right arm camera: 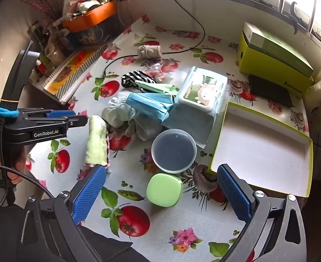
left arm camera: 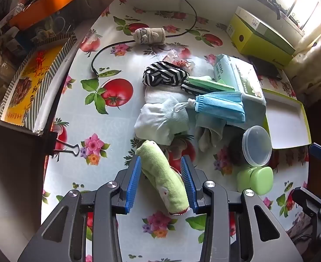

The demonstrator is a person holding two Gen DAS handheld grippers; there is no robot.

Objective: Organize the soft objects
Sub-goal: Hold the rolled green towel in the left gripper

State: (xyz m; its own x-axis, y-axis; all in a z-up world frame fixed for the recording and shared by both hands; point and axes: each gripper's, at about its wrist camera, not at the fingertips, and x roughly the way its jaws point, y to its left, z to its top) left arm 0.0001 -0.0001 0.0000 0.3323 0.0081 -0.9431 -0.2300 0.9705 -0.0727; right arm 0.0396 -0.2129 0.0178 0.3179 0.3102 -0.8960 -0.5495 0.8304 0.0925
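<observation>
A rolled light-green towel (left arm camera: 164, 181) (right arm camera: 96, 144) lies on the fruit-print tablecloth (left arm camera: 108, 126). My left gripper (left arm camera: 161, 163) (right arm camera: 82, 118) points steeply down, shut on the towel, with both blue pads against its sides. Beyond it sits a pile of soft things: a black-and-white striped sock (left arm camera: 163, 76) (right arm camera: 136, 77), a blue face mask (left arm camera: 221, 106) (right arm camera: 151, 104), a white knitted sock (left arm camera: 178, 113), a white cloth (left arm camera: 154, 126) and a grey-green cloth (left arm camera: 208, 134). A rolled beige sock (left arm camera: 149, 36) (right arm camera: 149, 51) lies farther back. My right gripper (right arm camera: 161, 168) hangs wide open over a small green case (right arm camera: 163, 190), holding nothing.
A clear round tub (right arm camera: 173, 150) (left arm camera: 256, 146) and a wet-wipes pack (right arm camera: 202, 91) sit beside the pile. An open white-lined box tray (right arm camera: 291, 131) lies at right, a green shoebox (right arm camera: 276, 59) behind it. A black cable (left arm camera: 108, 48) crosses the back. A cluttered shelf with a binder clip (left arm camera: 66, 148) borders the left.
</observation>
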